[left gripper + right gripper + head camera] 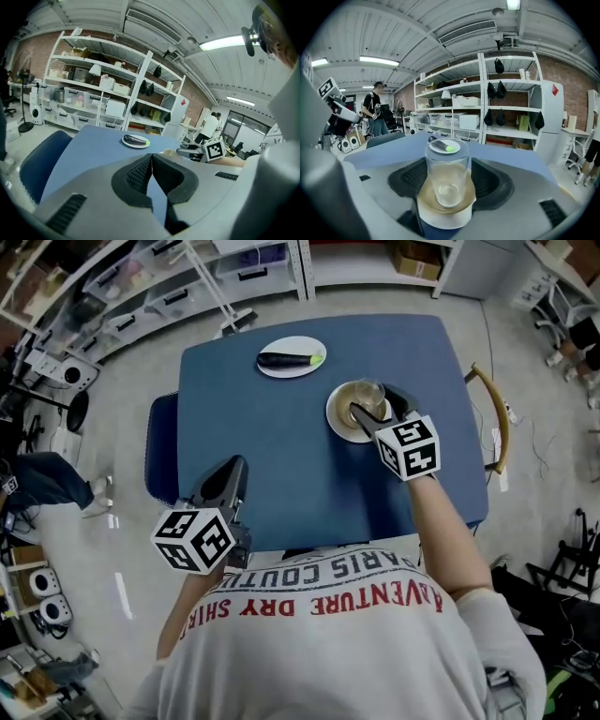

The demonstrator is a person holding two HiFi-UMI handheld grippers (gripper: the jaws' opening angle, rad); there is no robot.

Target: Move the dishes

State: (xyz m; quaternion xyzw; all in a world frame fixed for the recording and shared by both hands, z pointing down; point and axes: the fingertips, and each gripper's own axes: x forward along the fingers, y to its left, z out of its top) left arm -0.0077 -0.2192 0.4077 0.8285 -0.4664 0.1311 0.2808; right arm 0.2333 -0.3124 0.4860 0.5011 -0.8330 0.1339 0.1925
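Note:
On the blue table (281, 456) a clear glass (369, 393) (446, 173) stands on a beige saucer (339, 420) (445, 208) at the right. My right gripper (375, 405) (446, 180) is open, one jaw on each side of the glass, low over the saucer. I cannot tell whether the pads touch the glass. At the far side lies a white plate (292, 368) (136, 142) (444, 146) with a dark eggplant (286, 359) on it. My left gripper (234, 470) (150, 161) hangs shut and empty above the table's near left edge.
A blue chair (161, 451) (37, 164) stands at the table's left side and a wooden chair (494, 418) at its right. White shelving (187, 282) (511, 103) lines the far wall. A person (375, 112) stands further back in the room.

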